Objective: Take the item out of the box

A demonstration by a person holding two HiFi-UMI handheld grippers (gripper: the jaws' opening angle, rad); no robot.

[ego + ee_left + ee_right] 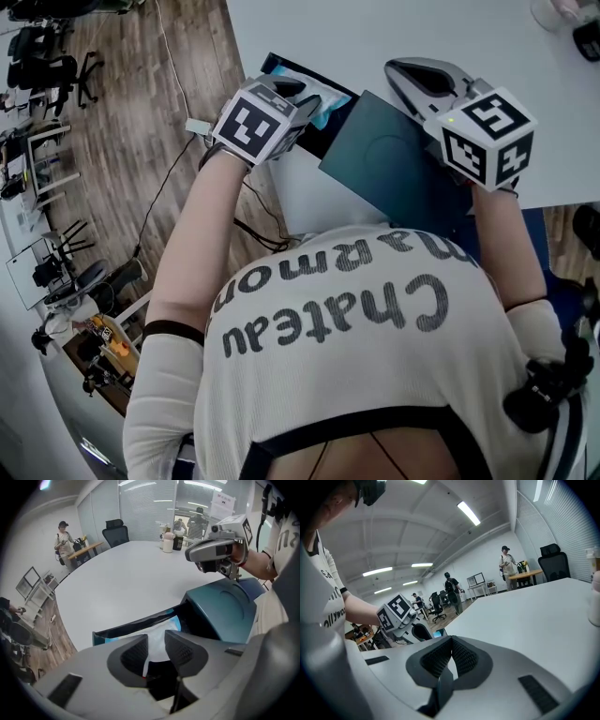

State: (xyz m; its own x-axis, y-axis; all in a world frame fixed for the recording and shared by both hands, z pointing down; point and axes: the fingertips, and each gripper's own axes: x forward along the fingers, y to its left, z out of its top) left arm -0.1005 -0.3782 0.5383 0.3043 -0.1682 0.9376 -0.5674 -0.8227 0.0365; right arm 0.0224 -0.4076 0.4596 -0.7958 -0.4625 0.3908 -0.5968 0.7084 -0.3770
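A dark teal box lies open near the edge of the white table, with its lid swung up to the right. Inside it lies a white and light-blue packet, also visible in the head view as the packet. My left gripper hangs just over the box, jaws open, and the packet shows in the gap without the pads pressing on it. In the head view the left gripper sits at the box's near end. My right gripper is shut and empty, and the right gripper hovers above the lid.
Cups and a bottle stand at the table's far side, next to a black office chair. A person stands by a desk at the back left. Wooden floor with cables and chairs lies left of the table edge.
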